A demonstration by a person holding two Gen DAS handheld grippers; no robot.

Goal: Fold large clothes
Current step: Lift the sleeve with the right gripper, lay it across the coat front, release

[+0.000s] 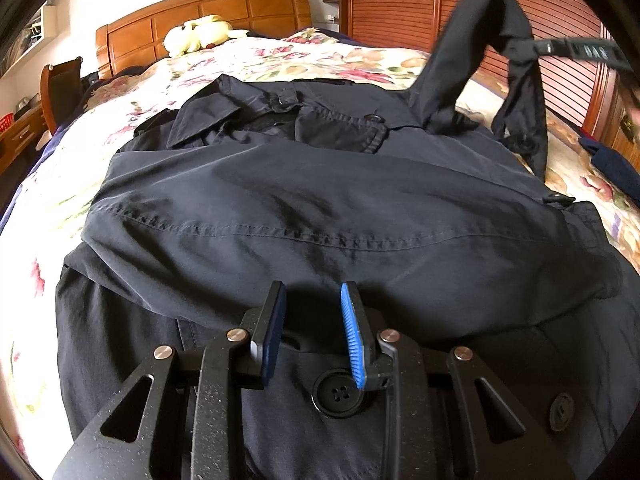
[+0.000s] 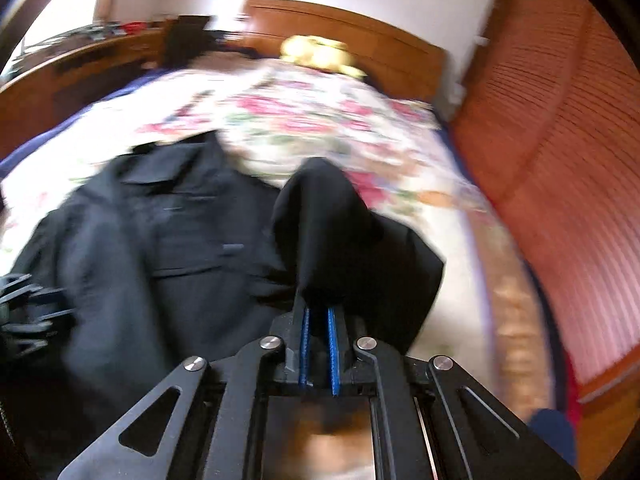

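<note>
Our right gripper (image 2: pixel 318 312) is clamped tight on the coat's sleeve (image 2: pixel 320 216), blue pads nearly together with dark cloth bunched over the tips. From the left wrist camera we see that sleeve (image 1: pixel 476 60) lifted off the bed (image 1: pixel 280 56), arching up and drooping down again on the right, its cuff strap hanging loose. The right wrist picture is smeared with blur, so finer detail of the grip escapes us.

Our left gripper (image 1: pixel 313 320) sits low over the near part of the coat (image 1: pixel 320 200), its jaws partly open, with a gap between the blue pads (image 1: pixel 354 336). Nothing is pinched there that we can see; the fingertips sit at the fabric just under a stitched fold, though we cannot tell whether they press on it. A big black button (image 1: pixel 339 393) shows right behind the right-hand pad.

The coat itself lies spread on the floral bedspread, collar (image 1: pixel 208 120) towards the wooden headboard (image 1: pixel 208 12), front side up. A yellow plush toy (image 1: pixel 200 34) rests by the headboard, well apart from the coat. A slatted wooden wardrobe (image 1: pixel 420 4) runs along the right of the bed.
</note>
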